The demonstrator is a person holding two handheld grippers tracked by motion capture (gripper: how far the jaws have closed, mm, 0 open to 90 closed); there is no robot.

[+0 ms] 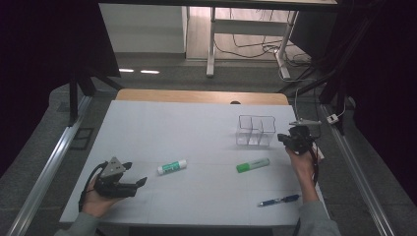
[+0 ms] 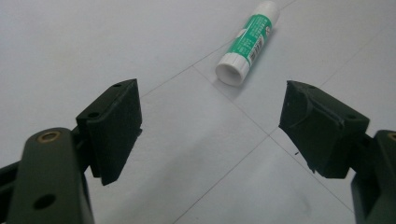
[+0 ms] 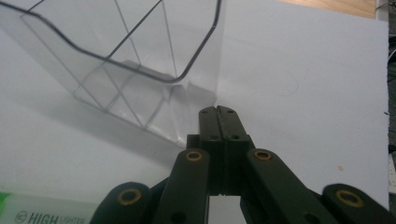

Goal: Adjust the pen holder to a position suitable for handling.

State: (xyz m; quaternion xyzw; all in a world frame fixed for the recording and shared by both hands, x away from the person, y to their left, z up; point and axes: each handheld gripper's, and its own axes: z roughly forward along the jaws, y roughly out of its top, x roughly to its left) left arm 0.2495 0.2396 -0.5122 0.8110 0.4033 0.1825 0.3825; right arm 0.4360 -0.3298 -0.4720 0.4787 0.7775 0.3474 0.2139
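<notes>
**Two hand-held grippers at a white table with desk items**

The right gripper (image 1: 295,138), held in the person's right hand (image 1: 304,164), is sitting just beside the right wall of the clear divided organizer (image 1: 255,131); its jaws are pressing flat against each other with nothing between them, the tips lying close to the organizer's base (image 3: 140,79). The green highlighter (image 1: 253,164) is lying on the table (image 1: 196,123) just in front of the organizer, and its label end is showing at the lower left of the right gripper view (image 3: 42,212). The blue pen (image 1: 279,200) is resting nearer the table's front edge. The left gripper (image 1: 129,178) is hovering at the front left, jaws standing wide apart and empty, facing the glue stick (image 2: 248,42), which is lying on its side ahead of them (image 1: 172,167).
</notes>
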